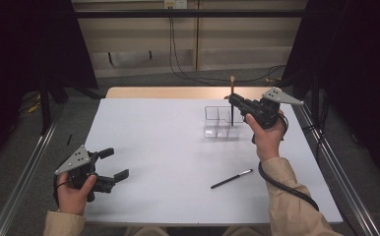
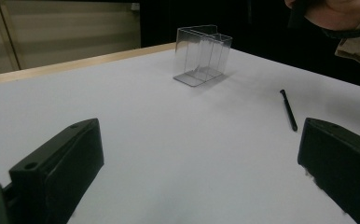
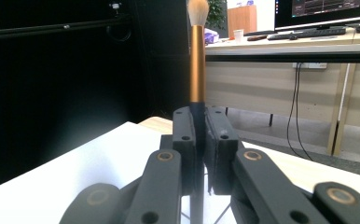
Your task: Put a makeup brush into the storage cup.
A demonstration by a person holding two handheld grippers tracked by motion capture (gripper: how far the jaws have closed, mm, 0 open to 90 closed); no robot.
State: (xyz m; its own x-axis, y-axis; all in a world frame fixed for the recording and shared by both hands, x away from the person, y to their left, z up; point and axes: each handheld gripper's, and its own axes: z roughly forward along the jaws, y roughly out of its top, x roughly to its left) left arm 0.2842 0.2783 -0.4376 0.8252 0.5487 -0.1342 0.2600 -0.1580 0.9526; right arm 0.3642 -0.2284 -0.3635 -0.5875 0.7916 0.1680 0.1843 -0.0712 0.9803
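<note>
Fingers (image 3: 187,135) of the right gripper (image 1: 237,103) clamp a brush (image 3: 197,60) upright over the organizer (image 1: 221,122) at two o'clock, lined up for a slot. Left gripper (image 1: 111,164) idles wide open, empty, at eight o'clock.

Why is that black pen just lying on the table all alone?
The black pen lies loose on the white table, apart from the clear organizer. The right hand-held gripper holds a brush upright over that organizer.

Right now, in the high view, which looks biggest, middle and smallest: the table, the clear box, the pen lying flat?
1. Table, by far the biggest.
2. Clear box.
3. Pen, long but very thin, so it covers the least; it lies nearer the camera than the box.
</note>
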